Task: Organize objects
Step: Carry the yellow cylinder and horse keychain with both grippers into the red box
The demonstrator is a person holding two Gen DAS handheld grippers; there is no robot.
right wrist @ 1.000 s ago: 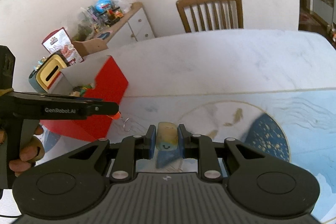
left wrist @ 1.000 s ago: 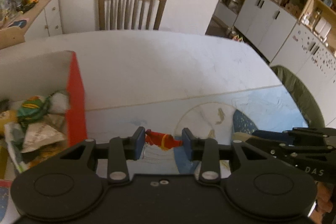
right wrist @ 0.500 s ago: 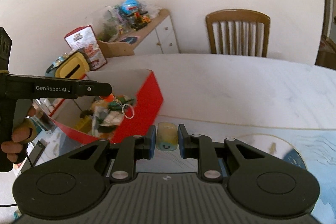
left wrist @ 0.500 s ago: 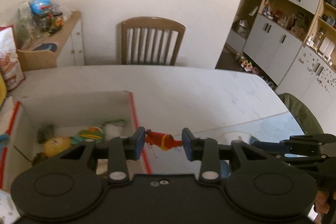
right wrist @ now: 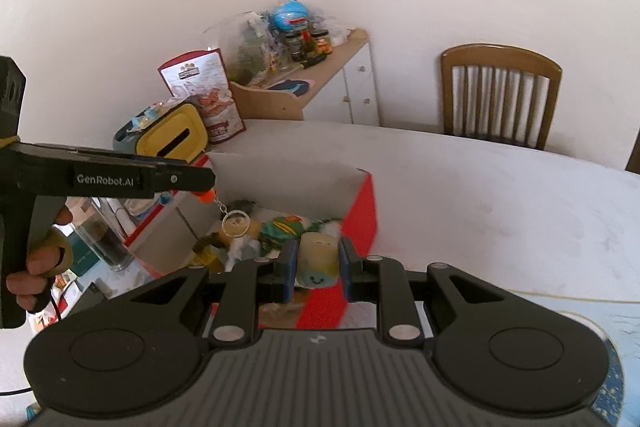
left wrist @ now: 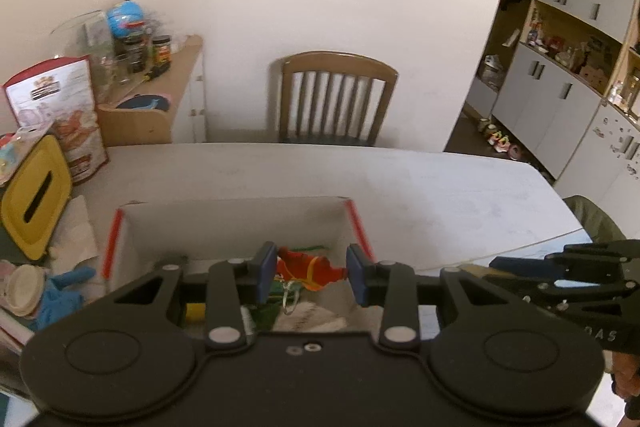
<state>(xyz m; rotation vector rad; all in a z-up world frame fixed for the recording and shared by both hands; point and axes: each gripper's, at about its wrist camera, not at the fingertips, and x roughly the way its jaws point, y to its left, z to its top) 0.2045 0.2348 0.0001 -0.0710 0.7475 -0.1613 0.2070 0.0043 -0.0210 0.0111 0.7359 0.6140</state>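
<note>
Left gripper (left wrist: 311,273) is up over the red box (left wrist: 362,237), and its blue pads are pinching a small red and orange keychain toy (left wrist: 306,269) between them. From the right wrist view the toy's chain and ring (right wrist: 235,223) dangle free under that gripper, hanging directly above the pile inside the box. So that one looks ready to drop!

Right gripper (right wrist: 318,267) is right alongside, its jaws pressed onto a pale yellow cylinder toy (right wrist: 318,259) with a blue smiley end. It sits just over the box's near red wall, at the edge, not quite above the middle of the opening.

And what is in the box already? A green and yellow wrapped thing (right wrist: 286,229), some pale packets, a dark piece near the back; hard to name each one, they are jumbled. So several items appear to be sorted away, and two more are in the air, one per gripper.

What is left, judging from here: both toys need releasing into the box, the keychain first by the look of its position, the cylinder after a small shift inward. The table (left wrist: 440,195) beyond the box shows bare white. Clutter lies left of the box, a yellow tissue holder (left wrist: 34,203) and a blue cloth (left wrist: 60,297), but whether that belongs to the job one cannot tell.
</note>
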